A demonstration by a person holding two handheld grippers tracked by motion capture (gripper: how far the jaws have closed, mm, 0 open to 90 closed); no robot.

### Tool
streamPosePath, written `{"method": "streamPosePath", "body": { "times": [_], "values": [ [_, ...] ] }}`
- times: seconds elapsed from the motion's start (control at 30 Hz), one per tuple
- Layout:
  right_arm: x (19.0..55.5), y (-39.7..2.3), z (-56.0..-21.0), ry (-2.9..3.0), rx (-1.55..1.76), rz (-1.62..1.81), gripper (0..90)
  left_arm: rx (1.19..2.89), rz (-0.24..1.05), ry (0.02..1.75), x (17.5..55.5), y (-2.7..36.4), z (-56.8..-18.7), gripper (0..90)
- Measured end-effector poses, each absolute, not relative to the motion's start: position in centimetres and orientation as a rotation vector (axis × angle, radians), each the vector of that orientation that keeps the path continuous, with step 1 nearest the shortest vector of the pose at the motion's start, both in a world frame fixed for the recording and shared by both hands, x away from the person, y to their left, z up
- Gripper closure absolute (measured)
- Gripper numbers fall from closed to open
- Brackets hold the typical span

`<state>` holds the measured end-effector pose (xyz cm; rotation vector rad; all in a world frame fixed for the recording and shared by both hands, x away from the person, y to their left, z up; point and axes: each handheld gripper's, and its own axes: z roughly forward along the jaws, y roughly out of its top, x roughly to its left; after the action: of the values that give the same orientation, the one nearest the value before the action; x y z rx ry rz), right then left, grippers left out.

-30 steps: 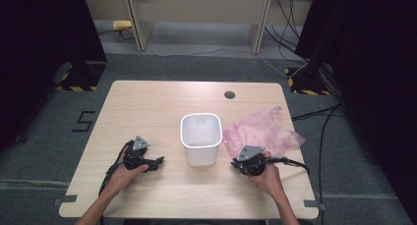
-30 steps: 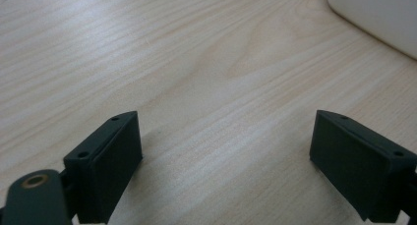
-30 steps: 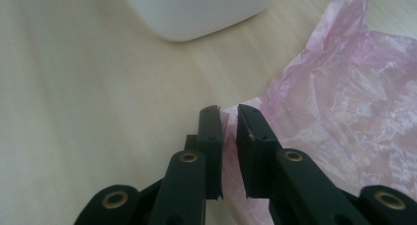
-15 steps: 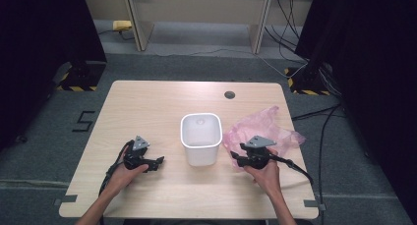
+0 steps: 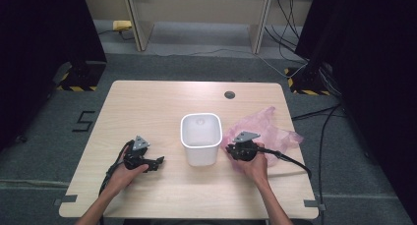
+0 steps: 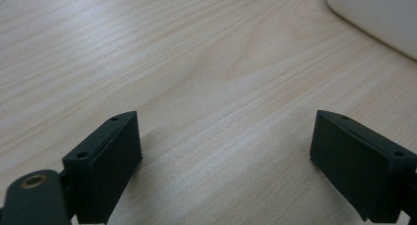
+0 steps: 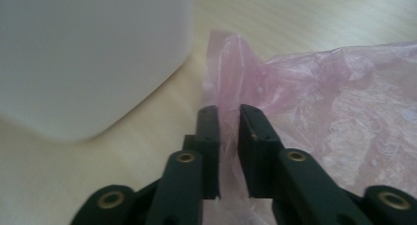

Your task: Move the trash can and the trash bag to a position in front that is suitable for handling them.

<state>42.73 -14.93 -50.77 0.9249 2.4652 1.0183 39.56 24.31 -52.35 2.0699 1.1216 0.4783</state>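
Note:
A white plastic bin (image 5: 200,155) stands upright in the middle of the wooden table (image 5: 147,107). To its right lies a crumpled pink plastic bag (image 5: 275,131). My right gripper (image 5: 231,150) sits at the bag's left edge, close to the bin. In the right gripper view its jaws (image 7: 229,136) have just been closing and now pinch a fold of the pink bag (image 7: 344,102), with the bin's wall (image 7: 88,53) just to the left. My left gripper (image 5: 158,162) rests on the table left of the bin, open (image 6: 226,161) over bare wood with nothing between its jaws.
A round cable hole (image 5: 229,94) sits near the table's far edge. A corner of the bin (image 6: 378,14) shows at the top right of the left gripper view. Cables trail from both grippers toward the near edge. Dark curtains and floor cables surround the table.
My right gripper has moved away from the person and left, to the bag's edge beside the bin, and its jaws now pinch the pink film. The left gripper has stayed put.

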Motion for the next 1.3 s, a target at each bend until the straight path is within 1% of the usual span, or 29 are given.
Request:
{"method": "streamPosePath", "body": {
  "times": [0.2,0.23,0.27,0.33,0.4,0.43,0.47,0.53,0.57,0.6,0.67,0.7,0.8,0.83,0.93,1.03,1.07,1.1,1.17,1.2,1.23,1.3],
  "values": [
    [40.4,-16.2,-50.0,2.608,0.625,0.915,83.9,2.071,0.477,1.117,39.5,24.3,-52.4,11.5],
    [39.9,-16.7,-49.7,2.626,0.578,0.935,81.0,2.072,0.477,1.116,39.5,24.3,-52.4,11.5],
    [39.9,-16.7,-49.7,2.626,0.578,0.935,81.0,2.072,0.477,1.116,39.5,24.3,-52.4,11.5],
    [39.5,-17.0,-49.4,2.611,0.614,0.968,70.8,2.071,0.477,1.115,39.5,24.3,-52.4,11.5],
    [39.3,-17.3,-48.9,2.581,0.667,1.018,63.7,2.071,0.476,1.115,39.5,24.3,-52.4,11.4],
    [39.4,-17.5,-48.5,2.536,0.740,1.055,53.9,2.072,0.476,1.114,39.5,24.3,-52.4,11.5],
    [39.4,-17.5,-48.5,2.536,0.740,1.055,53.9,2.072,0.476,1.114,39.5,24.3,-52.4,11.5],
    [39.6,-18.0,-48.4,2.475,0.854,1.117,48.4,2.073,0.476,1.113,39.5,24.3,-52.3,11.5],
    [39.9,-18.6,-48.4,2.402,0.983,1.143,41.9,2.073,0.476,1.113,39.5,24.3,-52.3,11.5],
    [39.9,-18.6,-48.4,2.402,0.983,1.143,41.9,2.073,0.476,1.113,39.5,24.3,-52.3,11.5],
    [40.2,-19.2,-48.5,2.327,1.101,1.186,40.9,2.073,0.475,1.113,39.5,24.3,-52.3,11.4],
    [40.5,-19.3,-48.5,2.275,1.202,1.195,37.1,2.072,0.475,1.113,39.5,24.3,-52.4,11.4],
    [40.6,-18.8,-48.7,2.245,1.257,1.248,37.6,2.072,0.476,1.114,39.5,24.3,-52.4,11.3],
    [40.5,-17.9,-48.9,2.263,1.268,1.300,38.4,2.071,0.476,1.114,39.5,24.3,-52.4,11.4],
    [40.4,-16.7,-49.0,2.292,1.223,1.242,39.4,2.072,0.476,1.114,39.5,24.3,-52.4,11.3],
    [40.5,-15.1,-49.4,2.321,1.201,1.207,44.6,2.072,0.476,1.113,39.5,24.3,-52.4,11.3],
    [40.5,-15.1,-49.4,2.321,1.201,1.207,44.6,2.073,0.476,1.113,39.5,24.3,-52.4,11.3],
    [40.5,-14.9,-49.7,2.339,1.193,1.179,46.4,2.072,0.476,1.113,39.5,24.3,-52.4,11.3],
    [40.5,-14.6,-50.5,2.426,1.109,1.117,58.3,2.072,0.476,1.113,39.5,24.3,-52.4,11.3],
    [40.5,-14.6,-50.5,2.426,1.109,1.117,58.3,2.072,0.476,1.113,39.5,24.3,-52.4,11.3],
    [40.4,-14.6,-50.7,2.462,1.059,1.106,65.1,2.073,0.476,1.113,39.5,24.3,-52.4,11.3],
    [40.1,-14.6,-50.7,2.541,0.936,1.062,74.4,2.073,0.476,1.113,39.5,24.3,-52.4,11.4]
  ]
}}
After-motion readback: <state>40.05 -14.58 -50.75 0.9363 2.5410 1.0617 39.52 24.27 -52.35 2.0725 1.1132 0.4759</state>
